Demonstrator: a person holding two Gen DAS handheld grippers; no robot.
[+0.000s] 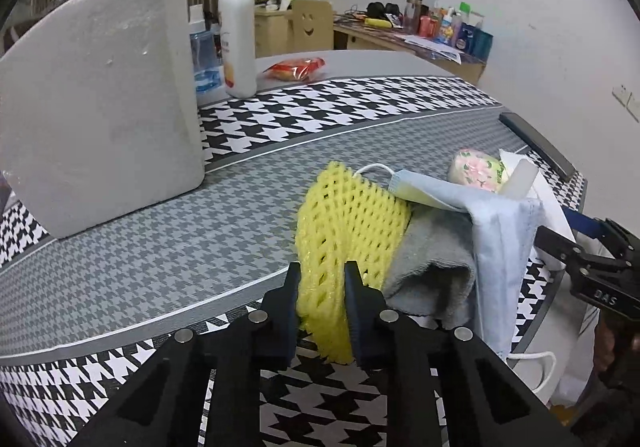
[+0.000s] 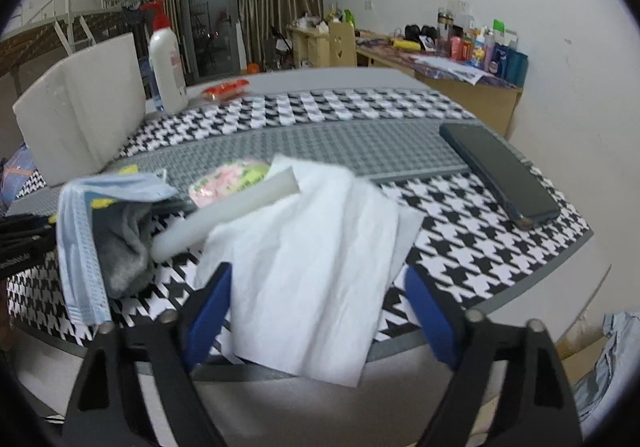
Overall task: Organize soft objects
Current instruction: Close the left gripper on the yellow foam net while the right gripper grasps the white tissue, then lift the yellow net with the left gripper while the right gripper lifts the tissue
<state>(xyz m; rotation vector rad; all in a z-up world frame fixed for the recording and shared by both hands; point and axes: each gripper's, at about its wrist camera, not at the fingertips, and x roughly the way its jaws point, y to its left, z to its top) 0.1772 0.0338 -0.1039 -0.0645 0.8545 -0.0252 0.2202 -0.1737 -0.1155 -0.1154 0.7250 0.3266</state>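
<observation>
1. The left gripper [image 1: 320,279] has its jaws closed tight on the near edge of the yellow foam net [image 1: 348,215], which is pinched between the two black fingers and bulges out above them.
2. The net lies at the near edge of the bench [image 1: 160,247], on the houndstooth cloth, touching a grey sock [image 1: 432,271] just to its right.
3. A pale blue face mask [image 1: 496,231] is draped over the sock, its white ear loop showing at the far end.
4. Behind the mask sits a pink and green floral pad [image 1: 476,167], with a white foam stick [image 2: 224,215] leaning beside it.
5. The right gripper [image 2: 318,311] has its jaws wide apart, one blue finger on each side of a white tissue [image 2: 312,271]; the pads do not press on it.
6. The tissue lies flat over the near bench edge, its lower corner hanging past the rim, its far part under the foam stick.
7. A dark phone [image 2: 500,171] lies to the right, well apart from the tissue.
8. A white foam box [image 1: 100,95] stands on the left, with a pump bottle [image 1: 238,35] behind it.
</observation>
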